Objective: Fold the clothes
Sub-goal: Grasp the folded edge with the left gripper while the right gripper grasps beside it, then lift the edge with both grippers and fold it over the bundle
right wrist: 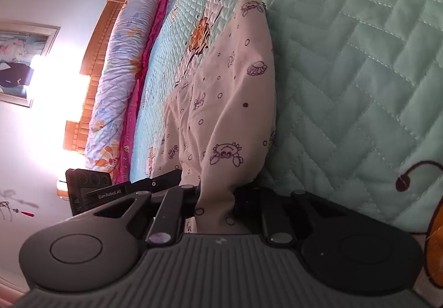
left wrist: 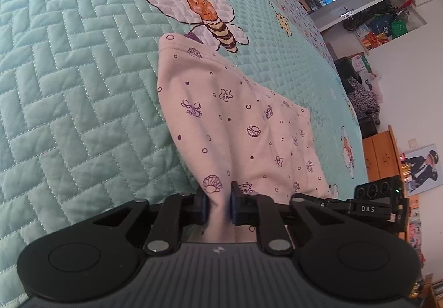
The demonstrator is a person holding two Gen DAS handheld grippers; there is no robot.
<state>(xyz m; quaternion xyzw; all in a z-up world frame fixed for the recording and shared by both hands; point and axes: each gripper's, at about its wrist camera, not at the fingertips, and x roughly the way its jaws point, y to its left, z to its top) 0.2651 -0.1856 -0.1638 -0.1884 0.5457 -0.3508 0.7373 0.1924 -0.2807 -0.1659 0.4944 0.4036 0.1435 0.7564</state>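
Pinching one pale printed garment (left wrist: 235, 119) over the green quilt (left wrist: 69, 72), left claw (left wrist: 218, 205) and right claw (right wrist: 216, 197) both grip bunched cloth

Garment (left wrist: 235, 119) on the quilt (left wrist: 83, 86), pinched at its near edge by both grippers.

It stretches away from the left gripper (left wrist: 218, 205) toward the embroidered bee (left wrist: 213, 17), its far end beside the bee. In the right wrist view the right gripper (right wrist: 216, 197) clamps bunched cloth; bare quilt lies right, a rolled duvet (right wrist: 121, 81) and headboard (right wrist: 94, 59) left.
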